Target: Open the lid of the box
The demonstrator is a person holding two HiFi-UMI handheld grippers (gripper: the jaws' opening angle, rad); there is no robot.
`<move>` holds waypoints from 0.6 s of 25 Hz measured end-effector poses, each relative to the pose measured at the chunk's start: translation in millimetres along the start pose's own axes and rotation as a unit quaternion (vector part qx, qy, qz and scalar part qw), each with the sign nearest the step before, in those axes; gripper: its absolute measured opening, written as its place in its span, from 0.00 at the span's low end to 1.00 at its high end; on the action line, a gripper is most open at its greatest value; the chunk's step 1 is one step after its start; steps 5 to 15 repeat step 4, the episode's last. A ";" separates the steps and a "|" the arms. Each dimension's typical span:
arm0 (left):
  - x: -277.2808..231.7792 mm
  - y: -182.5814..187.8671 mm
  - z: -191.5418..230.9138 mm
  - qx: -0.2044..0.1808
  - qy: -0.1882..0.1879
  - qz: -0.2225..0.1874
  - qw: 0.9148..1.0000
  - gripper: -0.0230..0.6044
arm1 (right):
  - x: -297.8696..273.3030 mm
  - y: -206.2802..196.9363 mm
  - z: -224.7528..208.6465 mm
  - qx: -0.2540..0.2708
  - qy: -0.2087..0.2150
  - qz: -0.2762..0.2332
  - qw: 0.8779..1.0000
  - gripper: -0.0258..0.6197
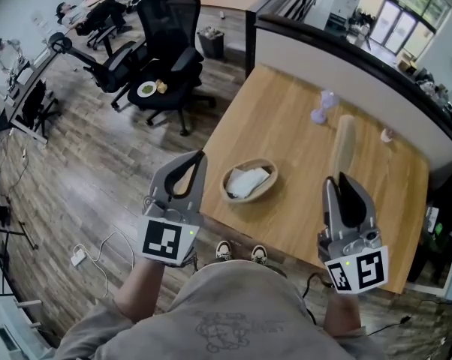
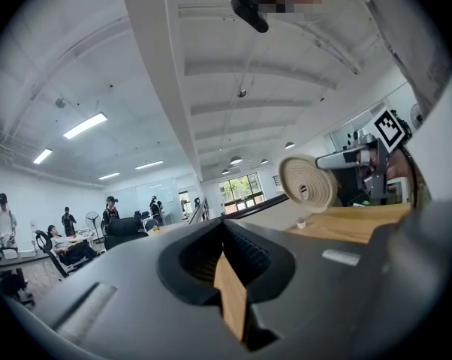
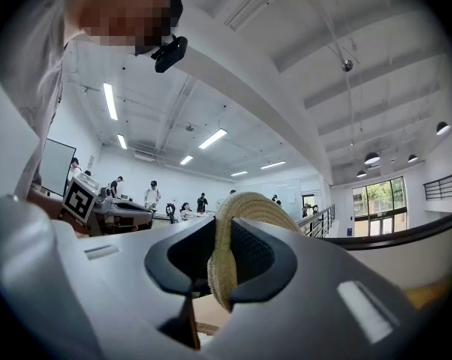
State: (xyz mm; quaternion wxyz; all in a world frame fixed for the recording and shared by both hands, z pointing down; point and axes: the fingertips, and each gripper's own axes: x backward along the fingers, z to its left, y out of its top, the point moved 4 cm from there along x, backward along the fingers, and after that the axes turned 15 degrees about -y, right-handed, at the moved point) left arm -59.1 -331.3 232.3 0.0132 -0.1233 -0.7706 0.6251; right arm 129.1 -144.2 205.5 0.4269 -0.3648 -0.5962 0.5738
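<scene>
The box is a round woven basket (image 1: pixel 227 191) near the front edge of the wooden table (image 1: pixel 286 118), uncovered, with a white cloth (image 1: pixel 247 180) inside. Its woven lid (image 1: pixel 345 145) is off and held on edge above the table, to the basket's right. My right gripper (image 1: pixel 339 178) is shut on the lid's rim (image 3: pixel 227 246). In the left gripper view the lid (image 2: pixel 308 184) shows as a flat round disc. My left gripper (image 1: pixel 199 157) is shut and empty, hanging just left of the basket, off the table's corner; its jaws (image 2: pixel 230 257) meet with nothing between them.
A small purple object (image 1: pixel 321 107) and a tiny pale item (image 1: pixel 387 135) stand at the table's far side, beneath a dark-topped partition (image 1: pixel 346 47). Black office chairs (image 1: pixel 166 58) stand on the wood floor to the left. A white cable and plug (image 1: pixel 79 257) lie on the floor.
</scene>
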 end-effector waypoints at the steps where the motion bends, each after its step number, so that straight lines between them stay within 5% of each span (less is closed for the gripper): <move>1: -0.8 0.0 -0.2 -0.001 -0.002 0.001 1.000 0.04 | -0.4 -0.8 -0.3 0.000 -0.001 0.002 1.000 0.15; 15: -3.2 0.4 -1.7 -0.003 -0.006 0.005 1.000 0.04 | -0.6 -2.5 -1.2 0.000 -0.002 0.007 1.000 0.15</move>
